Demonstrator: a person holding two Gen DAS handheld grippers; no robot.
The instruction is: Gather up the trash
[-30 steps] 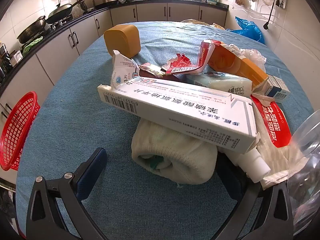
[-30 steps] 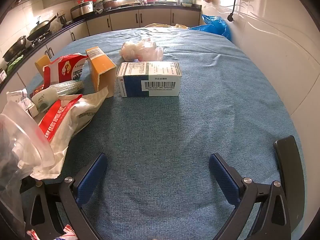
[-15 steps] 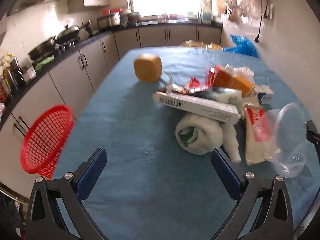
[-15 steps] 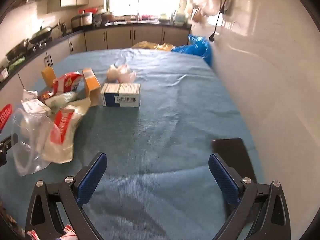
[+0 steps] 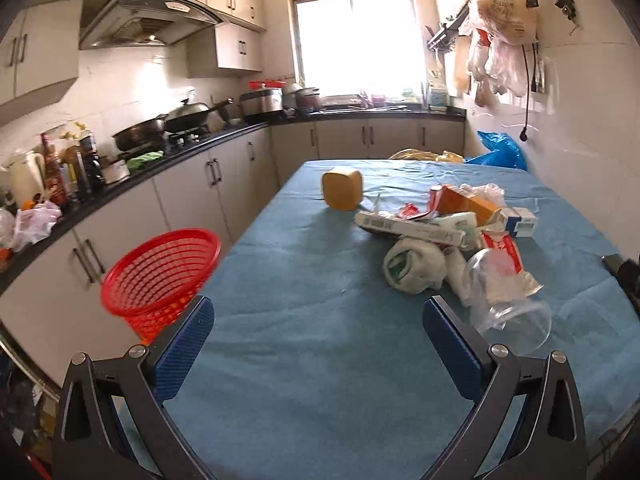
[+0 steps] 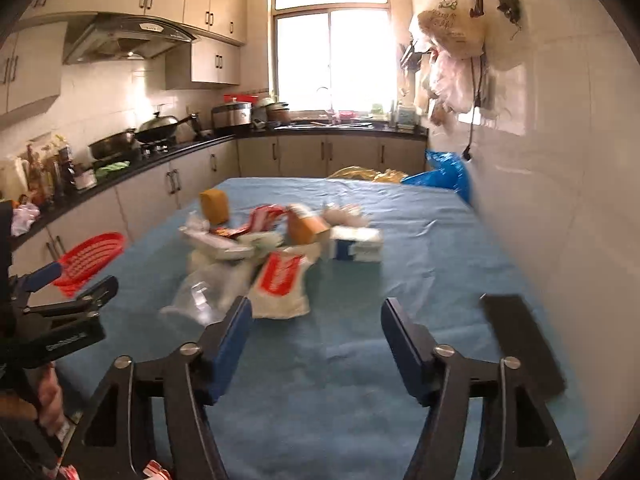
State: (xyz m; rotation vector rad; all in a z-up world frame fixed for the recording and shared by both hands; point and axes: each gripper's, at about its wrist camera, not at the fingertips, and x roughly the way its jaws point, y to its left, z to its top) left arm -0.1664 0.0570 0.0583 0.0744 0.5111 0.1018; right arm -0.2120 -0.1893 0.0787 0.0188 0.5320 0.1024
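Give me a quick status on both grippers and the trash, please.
Left gripper open, empty. Right gripper closing on nothing. Trash pile uncollected on table; red basket beside it, path clear.

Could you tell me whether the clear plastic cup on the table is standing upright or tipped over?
Tipped over: the clear plastic cup lies on its side on the blue table, rim facing the camera.

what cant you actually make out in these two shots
- Right wrist view: the trash pile is motion-blurred, so its labels are unreadable.
- Left wrist view: the red basket has its base hidden by the table edge.
- Left wrist view: print on the long white box is too small.
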